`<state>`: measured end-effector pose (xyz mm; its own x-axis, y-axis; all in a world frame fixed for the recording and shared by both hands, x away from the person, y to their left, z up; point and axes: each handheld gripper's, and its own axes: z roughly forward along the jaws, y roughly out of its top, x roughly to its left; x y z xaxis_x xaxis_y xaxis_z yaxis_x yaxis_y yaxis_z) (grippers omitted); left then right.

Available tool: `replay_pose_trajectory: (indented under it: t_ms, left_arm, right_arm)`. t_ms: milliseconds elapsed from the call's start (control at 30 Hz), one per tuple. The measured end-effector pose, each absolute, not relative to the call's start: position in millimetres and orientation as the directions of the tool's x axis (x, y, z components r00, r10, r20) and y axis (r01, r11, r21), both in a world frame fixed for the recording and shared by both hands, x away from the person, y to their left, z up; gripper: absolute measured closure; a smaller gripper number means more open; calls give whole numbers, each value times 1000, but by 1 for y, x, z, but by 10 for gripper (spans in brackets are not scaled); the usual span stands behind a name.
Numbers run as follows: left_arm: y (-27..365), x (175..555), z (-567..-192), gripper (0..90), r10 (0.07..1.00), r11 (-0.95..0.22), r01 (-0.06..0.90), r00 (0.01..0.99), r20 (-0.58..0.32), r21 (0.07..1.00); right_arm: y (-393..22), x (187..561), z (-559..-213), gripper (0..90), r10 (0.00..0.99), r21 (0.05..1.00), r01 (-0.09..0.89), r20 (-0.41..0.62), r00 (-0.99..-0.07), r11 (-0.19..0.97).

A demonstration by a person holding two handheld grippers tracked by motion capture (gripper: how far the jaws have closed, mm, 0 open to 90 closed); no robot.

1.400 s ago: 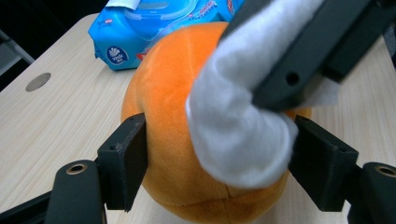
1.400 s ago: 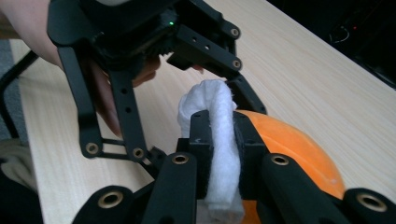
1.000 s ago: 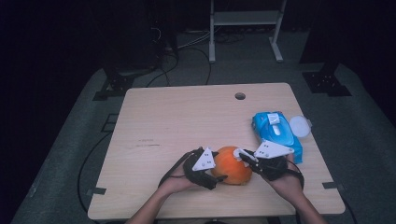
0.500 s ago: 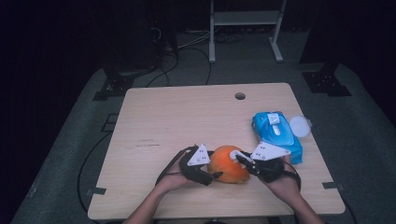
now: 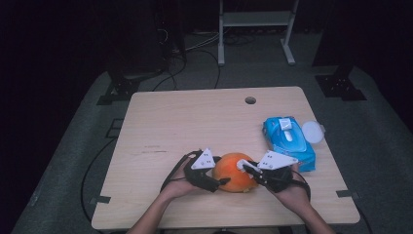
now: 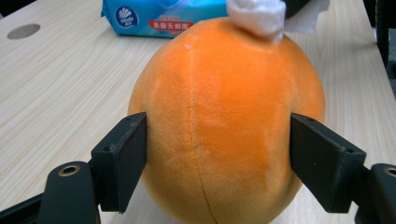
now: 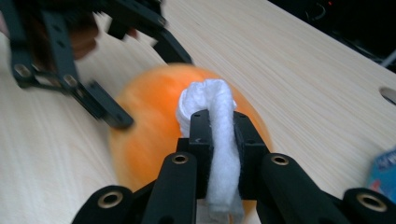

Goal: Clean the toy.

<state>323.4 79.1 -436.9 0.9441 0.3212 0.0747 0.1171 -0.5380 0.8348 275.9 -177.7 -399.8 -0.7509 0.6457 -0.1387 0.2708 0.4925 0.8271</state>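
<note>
Desk (image 5: 195,122) of pale wood carries everything, with a round cable hole (image 5: 250,100) near its far edge. Near the right edge lies a blue pack of wet wipes (image 5: 288,142), and a white round lid (image 5: 312,131) sits just beside it on the far right side. Both have kept their places since a second ago.

The orange plush ball (image 5: 234,171) rests near the desk's near edge, right of the middle, between the two hands. It sits where it did in the earlier high views.

The left gripper (image 6: 217,149) reaches in from the ball's left. Its jaws have just been closing, and the left gripper view shows both black pads pressing on the ball's sides, one on each flank. A second ago the jaws stood wider around the ball.

The right gripper (image 7: 219,135) comes in from the ball's right side. Its jaws are pressed together on a white wad of tissue (image 7: 212,112), which it holds against the top of the ball. In the left gripper view the wad (image 6: 257,16) touches the ball's upper far side. This grip is unchanged from the earlier frames.
</note>
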Motion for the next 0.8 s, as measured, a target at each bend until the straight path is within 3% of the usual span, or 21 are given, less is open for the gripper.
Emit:
replay_pose_trajectory:
  t_ms: [200, 333, 467, 733, 800]
  left_arm:
    - [78, 322, -431, 161, 294, -457, 97, 955, 47, 884]
    - [72, 318, -431, 234, 281, -497, 46, 953, 111, 866]
    - [79, 321, -435, 288, 296, -505, 84, 952, 81, 859]
    - [86, 325, -437, 301, 307, -487, 118, 951, 43, 865]
    - [86, 326, -437, 254, 287, -460, 120, 958, 20, 880]
  right_arm:
    - [-176, 275, -401, 800, 649, 830, 284, -119, -751, 481]
    - [-161, 267, -398, 799, 597, 828, 241, -135, -791, 507]
    - [-159, 265, -400, 800, 577, 814, 229, -152, -803, 534]
    - [-186, 274, -404, 801, 625, 808, 288, -123, -771, 514]
    - [-187, 273, -405, 801, 627, 805, 292, -123, -769, 516]
